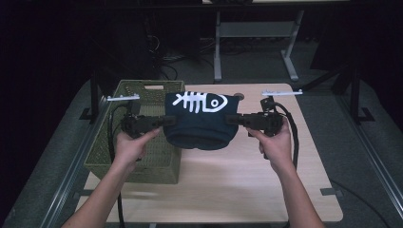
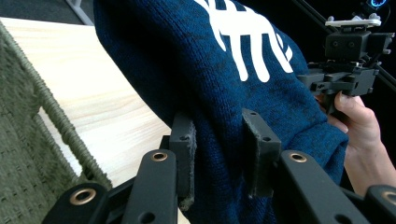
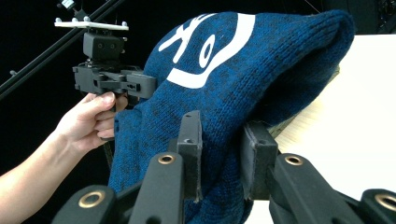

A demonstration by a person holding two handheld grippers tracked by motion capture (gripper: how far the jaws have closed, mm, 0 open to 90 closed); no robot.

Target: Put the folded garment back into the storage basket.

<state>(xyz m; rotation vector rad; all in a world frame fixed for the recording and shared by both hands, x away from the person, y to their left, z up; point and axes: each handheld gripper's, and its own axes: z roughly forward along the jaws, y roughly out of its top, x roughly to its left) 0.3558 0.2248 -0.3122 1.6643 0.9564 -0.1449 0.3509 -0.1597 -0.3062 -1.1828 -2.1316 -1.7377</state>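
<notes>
**Sweater held between both grippers, beside the basket**

Folded dark-blue knit sweater with white fishbone print [image 1: 202, 118] hangs above the light wooden table [image 1: 237, 190], long axis running side to side. Left gripper [image 1: 164, 121] is clamped on its left edge, right gripper [image 1: 233, 118] on its right edge. Olive-green woven basket [image 1: 142, 161] sits just to the left, nearer the left hand [image 1: 130, 147]. Both forearms reach forward, grippers level and pointing inward.

Both hand-held grippers [image 1: 167, 121] [image 1: 231, 118] hold sweater [image 1: 199, 121] above table [image 1: 228, 190].

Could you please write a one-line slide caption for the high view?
Left gripper and right gripper hold a folded navy fish-skeleton sweater between them above the table, beside a green woven basket.
</notes>
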